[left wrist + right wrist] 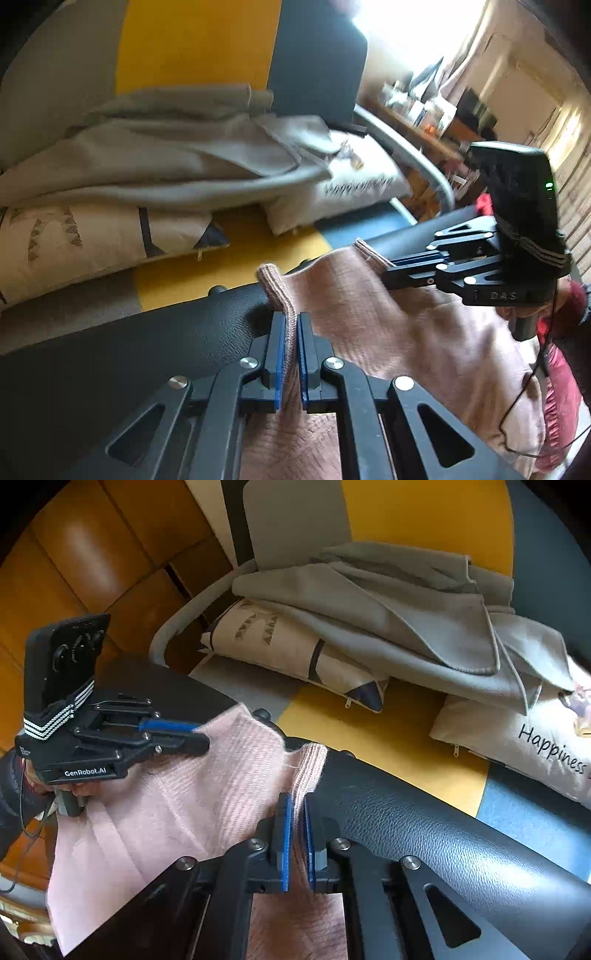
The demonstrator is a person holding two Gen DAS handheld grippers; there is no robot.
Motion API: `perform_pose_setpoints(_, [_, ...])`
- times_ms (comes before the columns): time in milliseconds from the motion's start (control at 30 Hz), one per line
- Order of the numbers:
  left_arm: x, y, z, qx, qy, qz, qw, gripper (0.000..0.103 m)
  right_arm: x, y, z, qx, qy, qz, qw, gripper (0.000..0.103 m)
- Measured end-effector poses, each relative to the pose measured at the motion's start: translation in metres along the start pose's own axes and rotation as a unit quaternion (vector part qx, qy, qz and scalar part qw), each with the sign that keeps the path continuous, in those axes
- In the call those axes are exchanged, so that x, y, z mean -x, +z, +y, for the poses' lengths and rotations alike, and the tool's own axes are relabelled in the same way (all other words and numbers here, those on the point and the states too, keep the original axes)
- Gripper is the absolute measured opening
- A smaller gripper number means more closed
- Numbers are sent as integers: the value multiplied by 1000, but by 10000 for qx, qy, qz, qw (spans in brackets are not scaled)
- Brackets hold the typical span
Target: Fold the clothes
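Observation:
A pink knit garment [388, 332] lies over a black leather surface [129, 343]. My left gripper [291, 321] is shut on its ribbed edge. My right gripper [384, 264] shows to the right, shut on another part of the same edge. In the right wrist view the right gripper [299, 805] pinches the pink garment [177, 797] on the black leather surface [443, 830], and the left gripper [201, 734] holds the cloth at the left.
Behind the black surface is a yellow, grey and blue sofa [388, 731] with two cream cushions [280, 642] [517, 746] and a grey blanket [406, 620] piled on them. Wooden floor [92, 554] lies at the left. A cluttered wooden shelf [424, 114] stands far right.

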State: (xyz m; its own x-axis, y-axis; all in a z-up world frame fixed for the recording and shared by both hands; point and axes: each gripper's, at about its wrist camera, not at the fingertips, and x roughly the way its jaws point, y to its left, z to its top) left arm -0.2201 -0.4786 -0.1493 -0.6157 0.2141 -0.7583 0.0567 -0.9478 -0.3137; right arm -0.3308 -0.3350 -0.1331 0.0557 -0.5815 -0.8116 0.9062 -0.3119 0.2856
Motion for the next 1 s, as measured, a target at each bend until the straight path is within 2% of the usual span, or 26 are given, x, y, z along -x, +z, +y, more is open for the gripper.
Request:
perform_pose_setpoints(200, [58,-24,-29,-65,-278,-817,9963,5,43,-10,18,-99,91,-444,9989,7])
perform_pose_setpoints(400, [92,-66,-56,-175,-322,-1100,9933,5,89,-45,52,-85,92,-758,9970,7])
perform_pose_setpoints(533, [98,-98,-65,-161,-290,-1053,9939,5,102,-88,68,-260,128,-859,9959,7])
perform_pose_setpoints(733, [90,-139,-73,-50,-209,-811,9965,5,95,-146,75,-688,24,-791,9945,7])
perform_pose_setpoints(833, [85,-159,-77,-18,-163,-654,9977,5,91,-164,78,-829,-21,-743,9938,7])
perform_pose_setpoints(933, [88,-179,-75,84,-60,-568,9983,5,92,-178,85,-762,-292,-610,9948,7])
perform_pose_setpoints(1000, [98,-184,-66,361,-87,-658,9971,5,96,-185,88,-742,-446,-532,9948,7])
